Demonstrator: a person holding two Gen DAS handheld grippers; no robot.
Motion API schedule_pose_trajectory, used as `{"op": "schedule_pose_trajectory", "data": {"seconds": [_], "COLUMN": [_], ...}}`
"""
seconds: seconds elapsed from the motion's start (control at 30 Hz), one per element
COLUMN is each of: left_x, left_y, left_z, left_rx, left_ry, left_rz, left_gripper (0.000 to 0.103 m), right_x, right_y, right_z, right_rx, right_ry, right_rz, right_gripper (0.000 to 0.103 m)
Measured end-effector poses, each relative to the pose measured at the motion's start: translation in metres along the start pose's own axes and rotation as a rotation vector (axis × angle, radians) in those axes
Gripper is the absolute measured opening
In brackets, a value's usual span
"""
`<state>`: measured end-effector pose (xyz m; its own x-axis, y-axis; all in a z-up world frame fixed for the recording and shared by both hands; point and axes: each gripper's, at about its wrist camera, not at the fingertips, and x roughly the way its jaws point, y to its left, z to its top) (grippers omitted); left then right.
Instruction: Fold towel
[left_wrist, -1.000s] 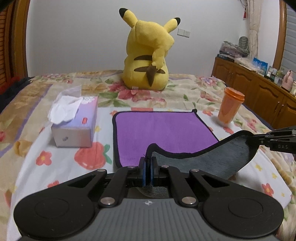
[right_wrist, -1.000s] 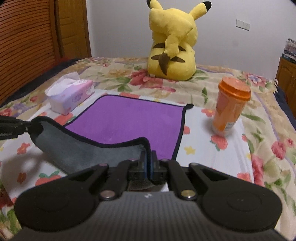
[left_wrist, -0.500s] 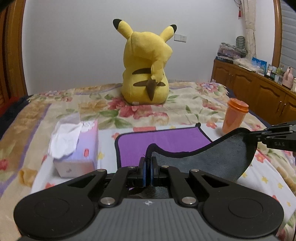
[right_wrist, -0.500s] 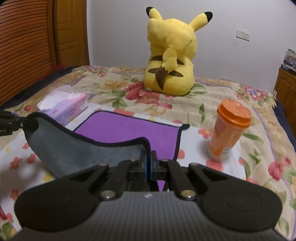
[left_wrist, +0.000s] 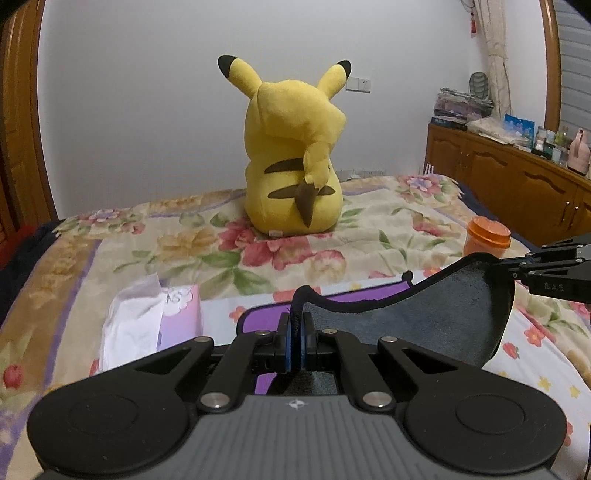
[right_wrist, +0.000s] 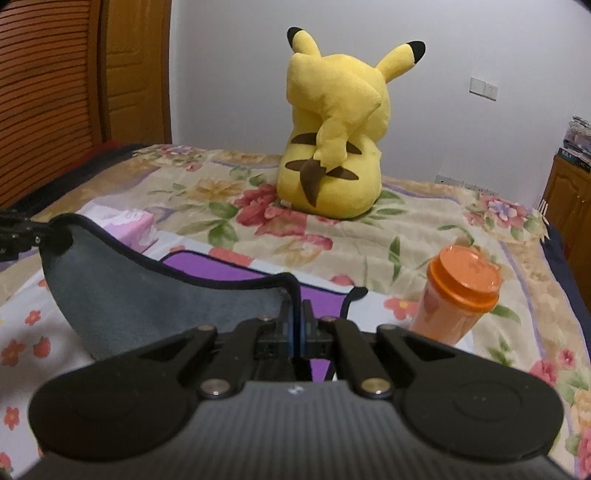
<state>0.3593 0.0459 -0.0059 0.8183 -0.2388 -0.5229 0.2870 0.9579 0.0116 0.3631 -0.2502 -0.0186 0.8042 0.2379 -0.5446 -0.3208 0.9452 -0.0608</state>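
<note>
We are holding the near edge of the towel (left_wrist: 424, 314) lifted off the bed (left_wrist: 221, 258), grey underside facing us, with the purple far half lying flat beyond it.

Risks, near to far:
- The left gripper (left_wrist: 294, 347) is pinching only the bound hem of its corner. A jerk as we are carrying the edge forward could pull the hem out, and that corner would drop short.
- The right gripper (right_wrist: 296, 332) has an equally shallow bite; uneven travel between the two would lay the fold skewed.
- The span between the corners is sagging, so it may crease or bunch when lowered.
- The orange cup (right_wrist: 458, 295) is standing just beside the towel's right edge; a wide right-hand sweep could tip it.
- The tissue box (left_wrist: 162, 314) is sitting near the left edge.

Both jaws are fully closed on towel corners, no gap showing.
</note>
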Motion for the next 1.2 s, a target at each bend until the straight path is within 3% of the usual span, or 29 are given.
{"op": "schedule_pose_trajectory", "data": {"seconds": [0.3,0.67,1.2], "left_x": [0.015,0.041,0.123], "left_y": [0.0,0.008,0.026], "left_z": [0.012,0.018,0.009], "left_rx": [0.047,0.041,0.038], "left_ry": [-0.044,-0.052,0.045], "left_rz": [0.056,0.04,0.085], "left_gripper": [0.008,0.008,0.008], "right_x": [0.013,0.035,0.099], "right_y": [-0.009,-0.014,-0.017], "right_z": [0.009,0.01,0.007], "right_rx": [0.01,-0.013,-0.005], "right_ry": [-0.023,-0.042,-0.03], "right_rz": [-0.042,-0.101,-0.133], "right_gripper": [0.004,0.004,0.004]}}
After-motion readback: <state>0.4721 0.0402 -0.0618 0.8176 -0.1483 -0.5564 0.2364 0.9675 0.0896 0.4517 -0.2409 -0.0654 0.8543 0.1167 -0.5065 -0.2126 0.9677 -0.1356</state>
